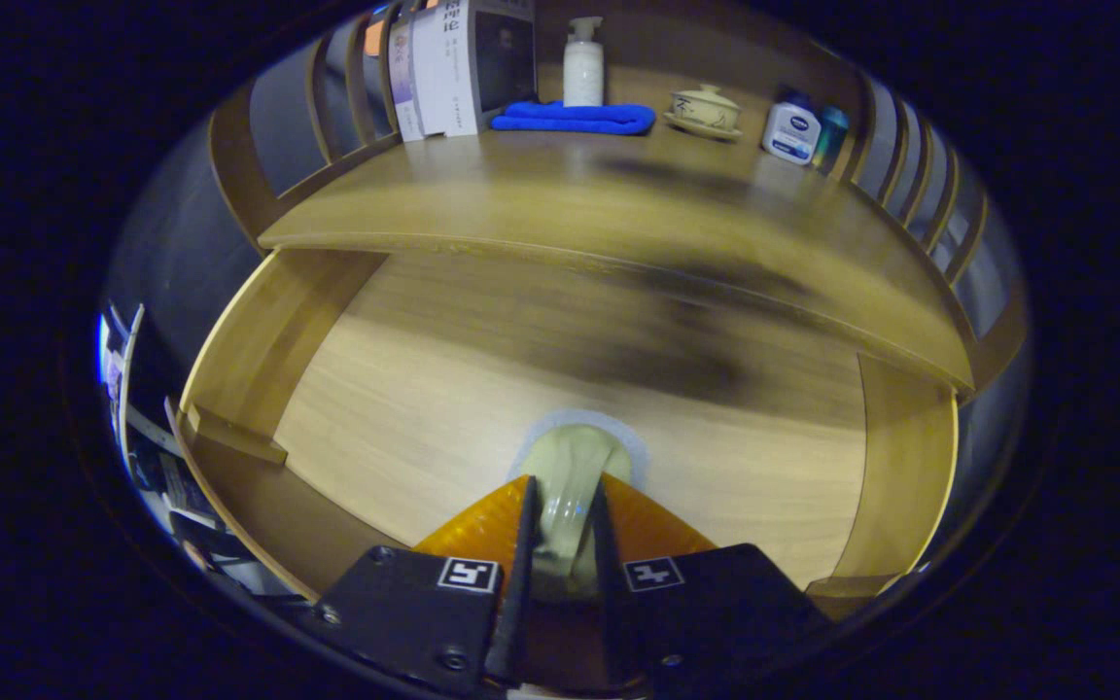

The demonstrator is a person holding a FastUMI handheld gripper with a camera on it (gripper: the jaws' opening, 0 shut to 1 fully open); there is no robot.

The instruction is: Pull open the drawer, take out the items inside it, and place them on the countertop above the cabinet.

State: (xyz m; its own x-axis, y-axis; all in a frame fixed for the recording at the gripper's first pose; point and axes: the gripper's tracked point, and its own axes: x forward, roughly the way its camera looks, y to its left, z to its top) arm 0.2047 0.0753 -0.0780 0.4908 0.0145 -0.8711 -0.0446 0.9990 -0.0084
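The hand-held gripper is closed most of the way, its two fingers pressing on either side of a pale, translucent cream-coloured item — soft-looking and pinched narrow where the fingers meet it, wider and rounded just beyond the tips. What exactly the item is cannot be told; it has a glossy, plastic-like surface. The item is held above the open drawer, whose light wooden floor spreads out ahead of and under the fingers. A dark, blurred shadow lies across the drawer floor beyond the item. The drawer's side walls rise on either hand, and its near front edge curves beneath the gripper.

Beyond the drawer, the bench — the cabinet's wooden top — runs across, bordered at both ends by slatted wooden rails. Along its far side stand several things: upright books at the left end, then a folded blue cloth lying flat with a white pump bottle standing just behind it. Next along sits a lidded cream teacup on a saucer, and near the right rail a white bottle with a blue label touches or nearly touches a teal bottle beside it.
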